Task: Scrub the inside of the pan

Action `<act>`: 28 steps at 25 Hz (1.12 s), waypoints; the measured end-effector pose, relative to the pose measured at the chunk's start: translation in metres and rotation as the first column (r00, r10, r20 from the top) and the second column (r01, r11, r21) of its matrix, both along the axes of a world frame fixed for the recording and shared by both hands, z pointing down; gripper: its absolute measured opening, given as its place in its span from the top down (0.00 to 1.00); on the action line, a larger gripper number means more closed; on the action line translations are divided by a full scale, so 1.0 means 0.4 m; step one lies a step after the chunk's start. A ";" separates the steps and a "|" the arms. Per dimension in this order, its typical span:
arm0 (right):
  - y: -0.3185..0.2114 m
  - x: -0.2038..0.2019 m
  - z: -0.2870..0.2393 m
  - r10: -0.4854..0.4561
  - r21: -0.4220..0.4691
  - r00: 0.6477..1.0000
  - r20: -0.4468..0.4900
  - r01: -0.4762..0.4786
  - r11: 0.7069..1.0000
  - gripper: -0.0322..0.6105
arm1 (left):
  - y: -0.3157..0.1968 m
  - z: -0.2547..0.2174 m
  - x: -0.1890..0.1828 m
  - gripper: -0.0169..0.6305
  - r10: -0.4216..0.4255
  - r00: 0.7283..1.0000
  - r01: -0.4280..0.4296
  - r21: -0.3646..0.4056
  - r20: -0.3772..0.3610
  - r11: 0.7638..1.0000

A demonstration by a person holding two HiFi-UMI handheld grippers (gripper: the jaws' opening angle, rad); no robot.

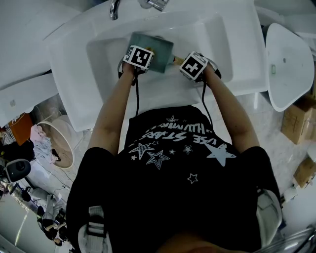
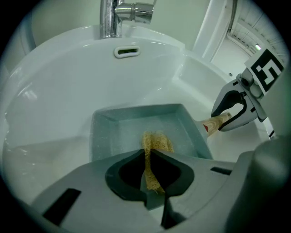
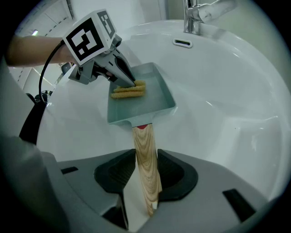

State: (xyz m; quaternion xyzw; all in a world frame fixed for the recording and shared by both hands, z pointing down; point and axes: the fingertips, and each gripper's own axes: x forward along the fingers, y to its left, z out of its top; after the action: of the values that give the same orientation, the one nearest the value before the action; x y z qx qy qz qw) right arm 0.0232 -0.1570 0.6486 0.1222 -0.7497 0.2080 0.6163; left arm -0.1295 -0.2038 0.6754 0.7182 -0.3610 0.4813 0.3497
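Observation:
A pale green square pan lies in the white sink. Its wooden handle runs between the jaws of my right gripper, which is shut on it. My left gripper is shut on a yellow fibrous scrubber and points down into the pan, pressing the scrubber on the pan's inner floor near its left side.
A chrome tap stands at the sink's far rim above an overflow slot. A second white basin is at the right. Cardboard boxes sit on the floor at right, a round bin at left.

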 end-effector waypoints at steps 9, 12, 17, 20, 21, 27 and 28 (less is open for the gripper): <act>-0.001 -0.001 0.002 -0.005 0.000 1.000 -0.006 0.005 1.000 0.72 | -0.022 0.003 -0.079 0.91 0.035 0.990 -0.042 0.045 0.140 0.998; -0.001 -0.001 0.002 -0.003 0.000 1.000 -0.009 0.003 1.000 0.72 | -0.032 0.003 -0.098 0.91 0.039 0.983 -0.051 0.062 0.179 0.997; -0.002 -0.005 0.003 -0.002 0.002 1.000 -0.008 0.002 1.000 0.72 | -0.037 0.002 -0.107 0.91 0.042 0.977 -0.059 0.076 0.209 0.995; -0.002 -0.005 0.002 0.001 0.003 1.000 -0.009 -0.001 1.000 0.72 | -0.038 0.000 -0.108 0.91 0.035 0.978 -0.053 0.081 0.206 0.995; -0.001 -0.005 0.002 0.002 0.002 1.000 -0.009 -0.002 1.000 0.72 | -0.039 -0.002 -0.109 0.91 0.032 0.978 -0.051 0.085 0.208 0.995; -0.003 -0.005 0.002 -0.004 0.004 1.000 -0.013 0.004 1.000 0.72 | -0.046 -0.022 -0.118 0.91 -0.004 0.982 -0.017 0.109 0.190 0.994; -0.003 -0.004 0.003 -0.005 0.005 1.000 -0.013 0.005 1.000 0.72 | -0.048 -0.029 -0.115 0.91 -0.008 0.984 -0.013 0.116 0.180 0.993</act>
State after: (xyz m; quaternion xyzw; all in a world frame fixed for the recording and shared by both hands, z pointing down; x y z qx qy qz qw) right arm 0.0214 -0.1581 0.6497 0.1233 -0.7464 0.2040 0.6213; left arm -0.1753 -0.2229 0.6637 0.6914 -0.4177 0.5226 0.2727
